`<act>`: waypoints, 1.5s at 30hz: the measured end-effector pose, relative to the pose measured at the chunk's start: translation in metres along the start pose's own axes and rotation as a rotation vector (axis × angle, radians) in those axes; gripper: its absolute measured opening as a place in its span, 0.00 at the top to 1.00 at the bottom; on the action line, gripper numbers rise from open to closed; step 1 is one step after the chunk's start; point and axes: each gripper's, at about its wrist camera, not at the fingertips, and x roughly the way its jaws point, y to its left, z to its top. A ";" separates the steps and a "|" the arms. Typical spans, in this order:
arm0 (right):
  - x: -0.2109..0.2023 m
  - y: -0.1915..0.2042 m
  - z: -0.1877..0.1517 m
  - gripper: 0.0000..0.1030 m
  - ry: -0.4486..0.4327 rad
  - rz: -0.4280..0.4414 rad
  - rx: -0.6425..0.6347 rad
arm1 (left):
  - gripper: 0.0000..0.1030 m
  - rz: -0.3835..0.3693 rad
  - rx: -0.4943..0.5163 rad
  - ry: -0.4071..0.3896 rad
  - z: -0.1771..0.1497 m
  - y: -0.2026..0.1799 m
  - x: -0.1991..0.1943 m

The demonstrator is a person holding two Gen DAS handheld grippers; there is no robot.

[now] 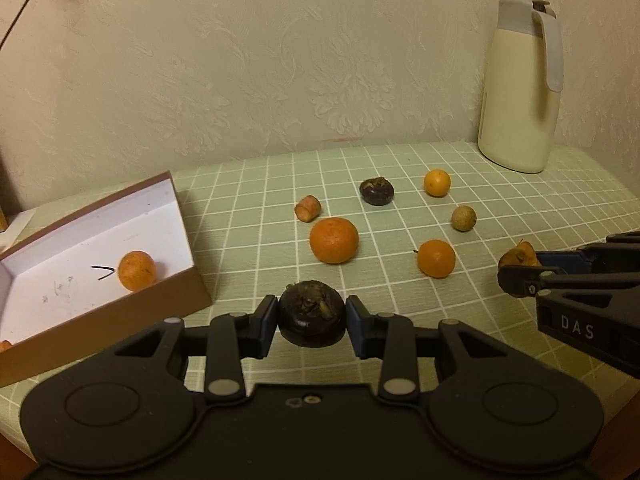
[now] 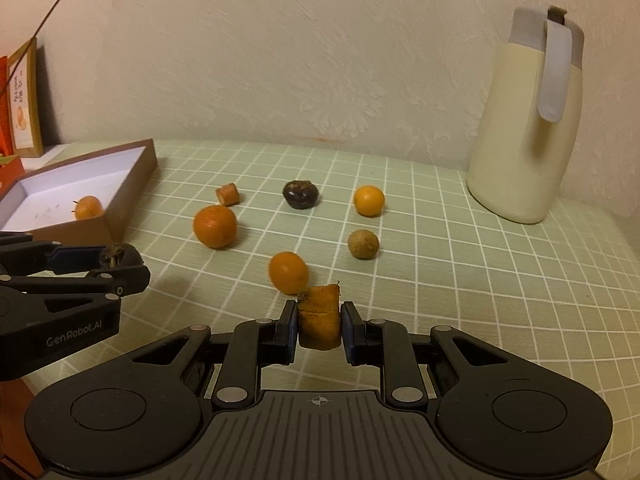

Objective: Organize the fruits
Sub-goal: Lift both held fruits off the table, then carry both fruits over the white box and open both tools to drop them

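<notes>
My left gripper (image 1: 312, 320) is shut on a dark purple round fruit (image 1: 311, 312) held above the table. My right gripper (image 2: 319, 322) is shut on an orange-brown chunk (image 2: 319, 316); in the left wrist view that chunk (image 1: 518, 255) shows at the right between the right gripper's fingers. Loose on the checked cloth lie a large orange (image 1: 333, 240), a smaller orange (image 1: 436, 258), a yellow-orange fruit (image 1: 437, 182), a tan round fruit (image 1: 463, 218), a second dark fruit (image 1: 376, 191) and a small orange chunk (image 1: 307, 208). One orange fruit (image 1: 137, 270) lies in the brown box (image 1: 120, 308).
A cream jug (image 1: 516, 92) with a grey handle stands at the back right near the wall. The open box sits at the left edge of the table. In the right wrist view, a framed picture (image 2: 26, 100) leans at the far left.
</notes>
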 end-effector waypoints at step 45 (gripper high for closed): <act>-0.053 0.158 0.056 0.78 -0.241 0.344 -0.210 | 0.73 0.276 -0.176 -0.249 -0.026 0.147 -0.122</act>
